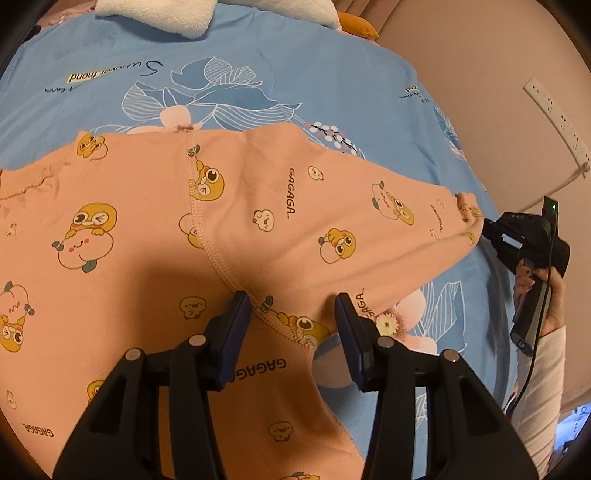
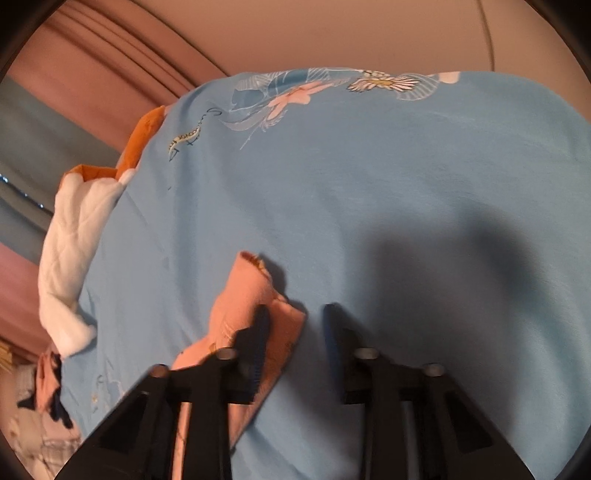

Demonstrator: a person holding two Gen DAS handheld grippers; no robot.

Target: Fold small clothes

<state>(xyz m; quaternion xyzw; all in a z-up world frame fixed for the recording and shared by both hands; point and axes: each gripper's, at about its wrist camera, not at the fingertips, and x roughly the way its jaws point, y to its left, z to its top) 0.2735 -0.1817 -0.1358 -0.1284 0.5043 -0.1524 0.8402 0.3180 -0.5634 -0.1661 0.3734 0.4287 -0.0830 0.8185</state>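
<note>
Pink small trousers point(image 1: 155, 221) with yellow cartoon prints lie spread on a blue floral bedsheet point(image 1: 258, 74). My left gripper point(image 1: 291, 295) is open just above the crotch seam, one finger on each side of it, gripping nothing. One trouser leg stretches right to its cuff point(image 1: 467, 210), where my right gripper point(image 1: 487, 225) meets it, held by a hand point(image 1: 532, 280). In the right wrist view the right gripper point(image 2: 295, 309) shows a gap between its fingers. The rumpled cuff point(image 2: 247, 295) lies against the left finger and partly in the gap.
A white fluffy blanket point(image 1: 155, 14) and an orange item point(image 1: 358, 27) lie at the bed's far end. A wall with a white power strip point(image 1: 557, 114) runs along the right. White quilted bedding point(image 2: 74, 229) hangs at the bed's left edge in the right wrist view.
</note>
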